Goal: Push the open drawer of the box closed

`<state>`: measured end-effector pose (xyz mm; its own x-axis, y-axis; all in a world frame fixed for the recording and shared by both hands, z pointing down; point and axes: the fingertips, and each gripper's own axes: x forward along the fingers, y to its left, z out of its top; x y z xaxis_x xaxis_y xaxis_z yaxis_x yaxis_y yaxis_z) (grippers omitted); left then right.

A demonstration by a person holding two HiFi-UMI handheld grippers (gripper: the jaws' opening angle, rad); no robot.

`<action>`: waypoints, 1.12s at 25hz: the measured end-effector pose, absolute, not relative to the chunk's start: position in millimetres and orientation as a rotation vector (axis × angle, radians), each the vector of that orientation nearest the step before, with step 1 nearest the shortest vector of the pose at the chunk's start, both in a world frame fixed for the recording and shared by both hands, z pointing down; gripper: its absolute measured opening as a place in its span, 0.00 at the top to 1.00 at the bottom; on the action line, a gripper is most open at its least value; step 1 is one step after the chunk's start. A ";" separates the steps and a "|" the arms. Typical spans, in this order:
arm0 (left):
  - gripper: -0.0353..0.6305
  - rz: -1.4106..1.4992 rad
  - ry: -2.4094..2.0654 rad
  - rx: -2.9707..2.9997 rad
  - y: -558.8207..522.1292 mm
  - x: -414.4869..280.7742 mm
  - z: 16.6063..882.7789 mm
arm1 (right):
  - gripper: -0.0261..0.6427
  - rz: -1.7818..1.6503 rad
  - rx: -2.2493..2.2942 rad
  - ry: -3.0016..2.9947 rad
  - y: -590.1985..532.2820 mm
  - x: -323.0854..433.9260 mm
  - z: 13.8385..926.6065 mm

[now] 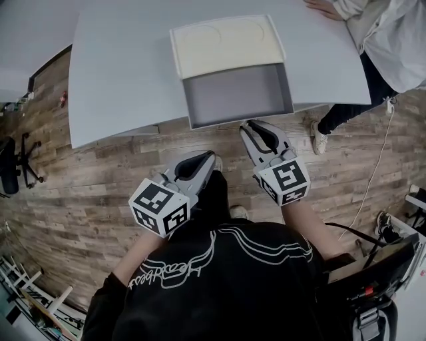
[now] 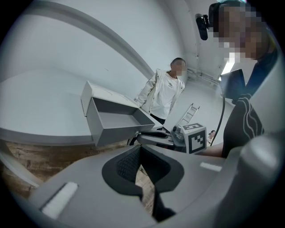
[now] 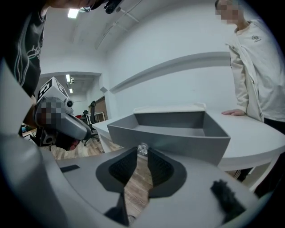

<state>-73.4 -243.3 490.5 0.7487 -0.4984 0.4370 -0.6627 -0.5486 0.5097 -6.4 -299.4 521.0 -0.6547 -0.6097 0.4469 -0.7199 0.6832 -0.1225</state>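
Note:
A box with a cream top (image 1: 226,45) stands on the white table (image 1: 120,73). Its grey drawer (image 1: 237,94) is pulled out toward me, past the table's near edge, and holds nothing. My right gripper (image 1: 247,126) points at the drawer front, close to it. In the right gripper view its jaws (image 3: 142,156) are open by a narrow gap, with a small clear knob (image 3: 142,149) on the drawer front (image 3: 178,140) just beyond them. My left gripper (image 1: 210,158) hangs lower and farther from the drawer (image 2: 118,118). It is shut (image 2: 140,149) on nothing.
A person in a white jacket (image 1: 386,40) stands at the table's far right with a hand (image 1: 324,8) on it. An office chair (image 1: 13,166) is on the wooden floor at the left. A cable (image 1: 376,173) and equipment (image 1: 373,273) lie at the right.

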 end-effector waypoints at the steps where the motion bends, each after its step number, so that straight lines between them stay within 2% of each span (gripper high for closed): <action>1: 0.94 0.315 -0.867 2.268 -244.2 -73.9 490.8 | 0.84 0.408 1.042 -2.528 -300.1 -7.2 520.4; 28: 0.94 0.268 -0.861 2.244 -270.7 -95.4 494.5 | 0.86 0.411 1.075 -2.470 -350.9 -16.7 511.8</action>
